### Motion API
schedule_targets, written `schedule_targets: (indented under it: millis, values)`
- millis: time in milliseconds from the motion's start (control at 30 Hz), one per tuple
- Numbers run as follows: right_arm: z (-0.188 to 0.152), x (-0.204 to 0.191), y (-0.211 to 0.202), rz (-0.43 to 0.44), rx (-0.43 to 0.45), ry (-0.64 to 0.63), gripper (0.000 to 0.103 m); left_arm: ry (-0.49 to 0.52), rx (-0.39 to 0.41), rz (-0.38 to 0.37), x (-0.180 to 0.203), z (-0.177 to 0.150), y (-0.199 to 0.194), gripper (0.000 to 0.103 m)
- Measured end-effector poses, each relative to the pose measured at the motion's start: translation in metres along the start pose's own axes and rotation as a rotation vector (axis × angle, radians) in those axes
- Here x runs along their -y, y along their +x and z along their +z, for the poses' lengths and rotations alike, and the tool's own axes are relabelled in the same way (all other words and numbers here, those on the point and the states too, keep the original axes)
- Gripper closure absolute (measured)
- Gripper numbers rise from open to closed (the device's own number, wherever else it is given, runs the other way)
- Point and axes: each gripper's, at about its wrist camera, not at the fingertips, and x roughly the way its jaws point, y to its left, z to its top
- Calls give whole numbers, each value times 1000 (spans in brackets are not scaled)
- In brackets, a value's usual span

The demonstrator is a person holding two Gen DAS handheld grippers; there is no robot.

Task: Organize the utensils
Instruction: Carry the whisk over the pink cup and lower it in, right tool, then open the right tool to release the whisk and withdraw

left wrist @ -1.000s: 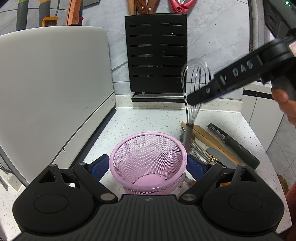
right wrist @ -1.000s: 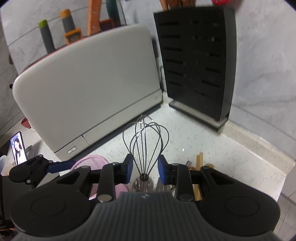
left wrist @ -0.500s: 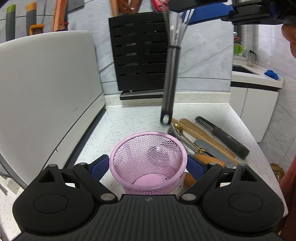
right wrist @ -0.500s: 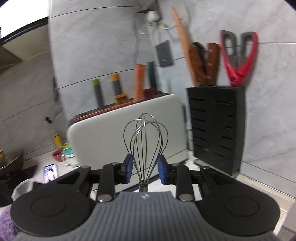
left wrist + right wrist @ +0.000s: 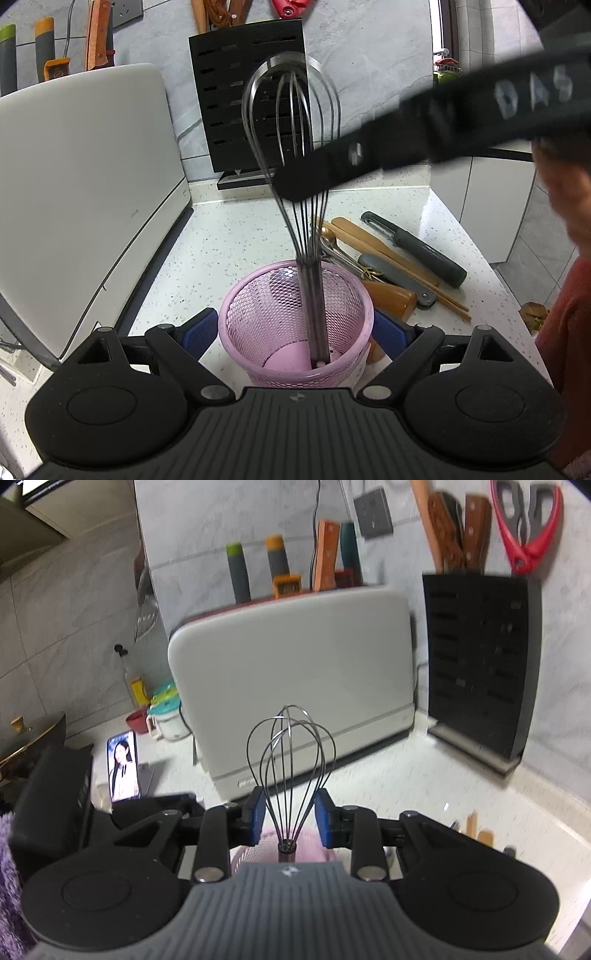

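Whisk [image 5: 295, 147] handle sits inside pink mesh cup [image 5: 295, 325]; my right hand-held gripper [image 5: 289, 818] clamps its wires, left hand-held gripper [image 5: 294, 330] clamps the cup.

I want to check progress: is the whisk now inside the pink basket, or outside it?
Inside. The whisk stands handle-down in the pink mesh basket, its end near the bottom; the right gripper grips its wires.
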Motion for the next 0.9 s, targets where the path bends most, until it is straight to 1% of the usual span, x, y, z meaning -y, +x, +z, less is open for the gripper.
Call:
schedule_targets:
  millis: [167, 300, 500, 600, 833, 900]
  values:
    - [-13, -1, 6, 21, -36, 15, 75, -9, 4, 15, 1, -5, -6, 0]
    - [-17, -6, 8, 43, -58, 0, 74, -20, 8, 25, 0, -7, -8, 0]
    - [-22, -12, 12, 50, -98, -24, 71, -33, 7, 31, -3, -8, -10, 0]
    - [-24, -12, 15, 32, -123, -39, 69, -29, 6, 38, -3, -8, -9, 0]
    - [-24, -10, 15, 15, -130, -45, 68, -30, 9, 40, -2, -8, -8, 0]
    - [-24, -10, 15, 9, -137, -45, 64, -31, 10, 41, -3, -8, -8, 0]
